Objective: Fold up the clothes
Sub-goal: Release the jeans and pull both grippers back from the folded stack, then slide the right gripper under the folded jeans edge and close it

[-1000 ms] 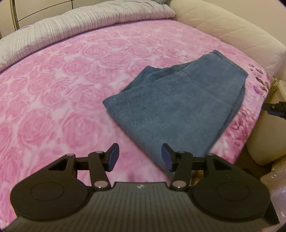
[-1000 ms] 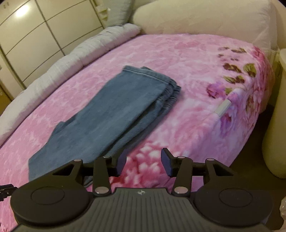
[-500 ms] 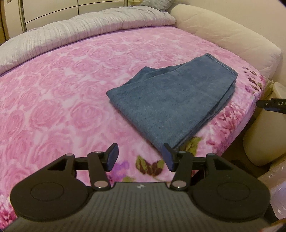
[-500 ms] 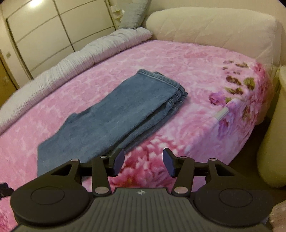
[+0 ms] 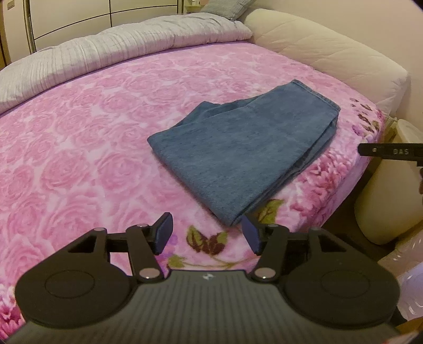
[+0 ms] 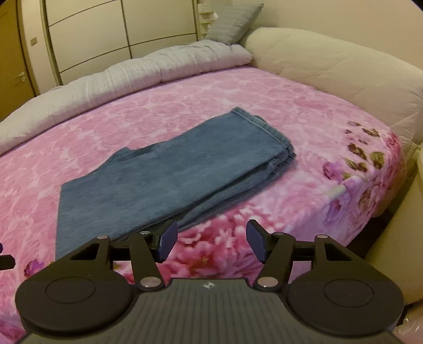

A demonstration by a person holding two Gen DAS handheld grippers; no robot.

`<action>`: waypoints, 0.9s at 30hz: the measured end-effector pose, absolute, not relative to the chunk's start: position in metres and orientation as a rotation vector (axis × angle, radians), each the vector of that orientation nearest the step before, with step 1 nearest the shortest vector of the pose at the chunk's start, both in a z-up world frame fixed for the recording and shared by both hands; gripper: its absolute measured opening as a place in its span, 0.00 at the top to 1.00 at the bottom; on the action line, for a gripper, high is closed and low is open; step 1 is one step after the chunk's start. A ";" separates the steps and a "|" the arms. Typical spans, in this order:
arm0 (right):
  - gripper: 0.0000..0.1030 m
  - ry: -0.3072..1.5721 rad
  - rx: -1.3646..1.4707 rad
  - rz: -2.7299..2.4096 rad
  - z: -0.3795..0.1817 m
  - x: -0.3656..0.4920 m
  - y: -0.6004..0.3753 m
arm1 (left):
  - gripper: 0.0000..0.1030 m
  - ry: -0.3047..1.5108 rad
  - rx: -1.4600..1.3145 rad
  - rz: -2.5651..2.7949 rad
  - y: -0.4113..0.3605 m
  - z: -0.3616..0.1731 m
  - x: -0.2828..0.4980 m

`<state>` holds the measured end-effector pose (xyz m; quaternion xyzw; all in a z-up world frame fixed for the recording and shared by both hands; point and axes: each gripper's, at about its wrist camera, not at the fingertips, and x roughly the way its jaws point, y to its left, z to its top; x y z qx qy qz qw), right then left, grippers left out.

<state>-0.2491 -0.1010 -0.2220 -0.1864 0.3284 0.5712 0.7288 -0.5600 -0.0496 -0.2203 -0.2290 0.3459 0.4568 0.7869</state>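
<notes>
A pair of blue jeans [image 5: 246,148] lies folded into a flat stack on the pink rose-patterned blanket [image 5: 79,148], near the bed's front right edge. It also shows in the right wrist view [image 6: 169,174]. My left gripper [image 5: 206,234] is open and empty, held off the bed's front edge, short of the jeans' near corner. My right gripper [image 6: 210,242] is open and empty, just in front of the jeans' near long edge. A tip of the right gripper [image 5: 388,152] shows at the right of the left wrist view.
A grey quilt [image 5: 105,53] lies rolled along the far side of the bed. A cream padded headboard [image 6: 330,71] curves around the right. A grey pillow [image 6: 232,23] and wardrobe doors [image 6: 119,29] stand behind. A cream stool [image 5: 391,190] sits beside the bed.
Both grippers have drawn back and up from the jeans, which lie still. More of the bed's front edge now shows.
</notes>
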 end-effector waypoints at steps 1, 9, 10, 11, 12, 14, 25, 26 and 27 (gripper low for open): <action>0.40 0.723 -0.413 1.265 -0.222 -0.251 -0.100 | 0.47 0.743 -0.492 0.983 -0.051 -0.219 -0.560; 0.38 0.725 -0.433 1.319 -0.225 -0.269 -0.096 | 0.46 0.729 -0.487 0.965 -0.059 -0.214 -0.558; 0.38 0.726 -0.435 1.327 -0.226 -0.272 -0.096 | 0.46 0.729 -0.486 0.964 -0.060 -0.215 -0.558; 0.38 0.729 -0.438 1.335 -0.227 -0.274 -0.096 | 0.46 0.729 -0.486 0.963 -0.061 -0.215 -0.557; 0.38 0.732 -0.441 1.342 -0.228 -0.276 -0.096 | 0.46 0.728 -0.487 0.963 -0.062 -0.215 -0.558; 0.38 0.733 -0.445 1.353 -0.228 -0.280 -0.097 | 0.46 0.723 -0.491 0.961 -0.062 -0.215 -0.559; 0.37 0.680 -0.463 1.455 -0.238 -0.292 -0.093 | 0.46 0.737 -0.575 0.963 -0.038 -0.235 -0.570; 0.37 0.667 -0.479 1.474 -0.240 -0.295 -0.091 | 0.46 0.746 -0.582 0.969 -0.033 -0.239 -0.571; 0.37 0.654 -0.494 1.492 -0.243 -0.299 -0.089 | 0.46 0.752 -0.590 0.974 -0.028 -0.242 -0.572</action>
